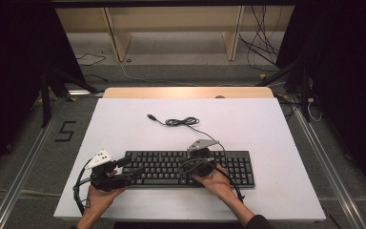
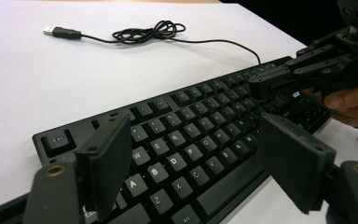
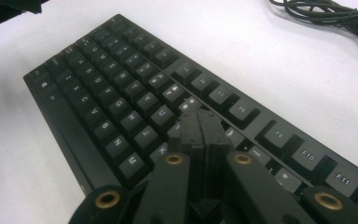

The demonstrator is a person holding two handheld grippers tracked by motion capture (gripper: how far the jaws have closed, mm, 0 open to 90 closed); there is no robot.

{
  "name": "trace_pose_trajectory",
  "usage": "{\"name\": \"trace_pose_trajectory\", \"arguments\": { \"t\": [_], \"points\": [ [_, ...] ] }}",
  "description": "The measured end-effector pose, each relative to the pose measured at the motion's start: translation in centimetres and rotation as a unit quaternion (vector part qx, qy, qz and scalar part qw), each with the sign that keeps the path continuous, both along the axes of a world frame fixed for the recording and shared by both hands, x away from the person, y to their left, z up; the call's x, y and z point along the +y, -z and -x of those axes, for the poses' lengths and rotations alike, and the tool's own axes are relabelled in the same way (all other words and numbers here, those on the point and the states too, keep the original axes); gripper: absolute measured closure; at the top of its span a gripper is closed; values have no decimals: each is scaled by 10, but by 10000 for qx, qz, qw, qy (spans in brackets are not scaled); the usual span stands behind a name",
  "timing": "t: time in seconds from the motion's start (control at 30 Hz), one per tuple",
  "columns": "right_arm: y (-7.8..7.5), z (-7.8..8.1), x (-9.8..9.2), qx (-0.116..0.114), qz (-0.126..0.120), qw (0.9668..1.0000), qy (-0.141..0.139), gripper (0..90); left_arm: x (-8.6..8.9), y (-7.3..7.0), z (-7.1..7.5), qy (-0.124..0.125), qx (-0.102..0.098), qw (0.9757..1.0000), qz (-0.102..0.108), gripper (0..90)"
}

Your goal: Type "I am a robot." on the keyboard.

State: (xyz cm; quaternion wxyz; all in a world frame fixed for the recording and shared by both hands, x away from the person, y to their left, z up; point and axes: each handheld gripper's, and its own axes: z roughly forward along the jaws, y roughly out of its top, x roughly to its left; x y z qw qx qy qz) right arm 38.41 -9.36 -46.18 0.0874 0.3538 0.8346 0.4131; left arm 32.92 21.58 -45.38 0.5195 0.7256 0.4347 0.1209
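A black keyboard [image 1: 190,168] lies across the near half of the white table [image 1: 124,124]. Its thin cable runs back to a loose coil [image 1: 181,122] and ends in a USB plug [image 1: 151,116]. My left gripper [image 1: 131,167] sits at the keyboard's left end. Its jaws are open and straddle the letter keys [image 2: 182,140], with nothing gripped between the pads [image 2: 105,168]. My right gripper [image 3: 198,122] is shut, its tips low over keys in the middle of the board [image 3: 121,93]. In the left gripper view the right gripper [image 2: 261,84] reaches in from the upper right.
The white table sheet ends in a wooden edge [image 1: 188,92] at the back. Dark floor and metal rails [image 1: 28,157] flank both sides. The coiled cable [image 2: 149,32] and plug [image 2: 60,32] lie on bare table behind the keyboard.
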Motion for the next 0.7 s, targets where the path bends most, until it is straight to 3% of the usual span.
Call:
{"name": "trace_pose_trajectory", "arguments": {
  "t": [0.7],
  "points": [
    [11, -6, 12, 112, 402, 9991, 73, 900, 0, 0, 0, -1, -15, 10000, 0, 262]
  ]
}}
